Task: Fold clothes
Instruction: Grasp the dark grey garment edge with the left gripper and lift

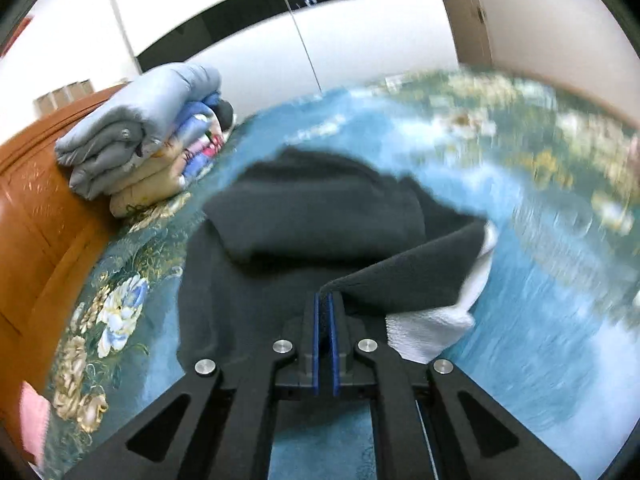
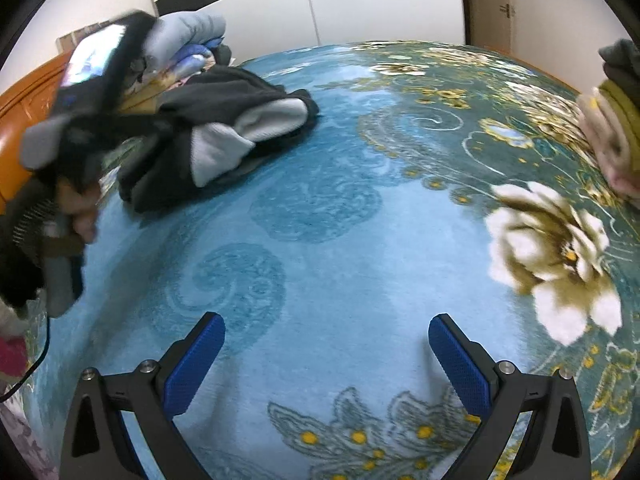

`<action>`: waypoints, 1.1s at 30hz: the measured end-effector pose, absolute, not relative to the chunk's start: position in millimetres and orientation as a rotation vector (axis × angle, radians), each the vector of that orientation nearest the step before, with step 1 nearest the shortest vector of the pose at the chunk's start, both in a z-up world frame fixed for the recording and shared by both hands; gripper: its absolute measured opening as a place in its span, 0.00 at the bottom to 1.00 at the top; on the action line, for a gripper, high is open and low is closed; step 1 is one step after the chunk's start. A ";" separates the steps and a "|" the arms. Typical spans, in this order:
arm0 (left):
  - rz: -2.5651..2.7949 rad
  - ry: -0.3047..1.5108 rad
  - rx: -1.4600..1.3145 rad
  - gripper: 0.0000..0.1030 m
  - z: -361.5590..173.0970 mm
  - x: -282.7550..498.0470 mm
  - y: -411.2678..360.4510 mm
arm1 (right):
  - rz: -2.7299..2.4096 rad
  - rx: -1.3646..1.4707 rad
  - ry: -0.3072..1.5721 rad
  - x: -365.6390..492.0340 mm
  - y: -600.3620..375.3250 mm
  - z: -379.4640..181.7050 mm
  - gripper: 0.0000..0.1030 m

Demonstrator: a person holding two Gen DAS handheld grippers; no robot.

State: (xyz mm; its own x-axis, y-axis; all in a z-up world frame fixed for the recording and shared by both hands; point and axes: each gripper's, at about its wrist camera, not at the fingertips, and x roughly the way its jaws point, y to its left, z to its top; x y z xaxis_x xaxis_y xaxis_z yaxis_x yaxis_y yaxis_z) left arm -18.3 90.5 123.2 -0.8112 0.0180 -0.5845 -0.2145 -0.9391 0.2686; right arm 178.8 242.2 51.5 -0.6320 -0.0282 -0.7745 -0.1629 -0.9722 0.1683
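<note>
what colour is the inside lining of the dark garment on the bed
White, against a dark grey outer; the dark garment shows its lining best in the right wrist view.

The left gripper (image 1: 326,300) has black angular arms with triangular cut-outs, four round silver screw heads across its linkage, and thin blue pads on its two fingers. The right gripper (image 2: 326,330) is the same black build, with silver screws at the joints and blue pads (image 2: 460,364) with a fine dotted grip texture. Left of the right gripper, the person's left hand (image 2: 82,208) shows at a dark sleeve with a striped knit cuff, a thin black cable below it
</note>
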 end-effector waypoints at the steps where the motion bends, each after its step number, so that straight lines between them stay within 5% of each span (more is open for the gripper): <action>1: 2.835 0.452 -0.887 0.04 132.9 -11.4 85.1 | 2.747 -1.308 0.352 180.2 243.5 52.3 1.00; 4: 2.842 0.327 -0.784 0.00 172.8 9.5 64.1 | 2.746 -1.301 0.364 183.5 243.5 56.2 1.00; 9: 2.843 0.403 -0.462 0.00 244.2 61.7 58.4 | 2.758 -1.293 0.365 188.1 240.1 60.8 1.00; 15: 2.769 0.445 -0.644 0.00 220.2 52.6 64.6 | 2.778 -1.297 0.347 199.6 233.7 62.6 1.00; 16: 2.744 0.453 -0.720 0.06 207.7 46.5 67.3 | 2.778 -1.298 0.340 201.8 233.4 62.7 1.00; 19: 2.678 0.514 -0.908 0.56 162.2 33.3 76.2 | 2.777 -1.296 0.332 207.3 235.3 63.5 1.00; 20: 2.665 0.539 -0.931 0.64 150.0 32.1 79.4 | 2.776 -1.290 0.335 208.8 236.7 63.5 1.00; 33: 2.566 1.368 -0.856 0.67 28.0 19.2 151.6 | 2.745 -1.360 0.398 199.8 248.6 41.2 1.00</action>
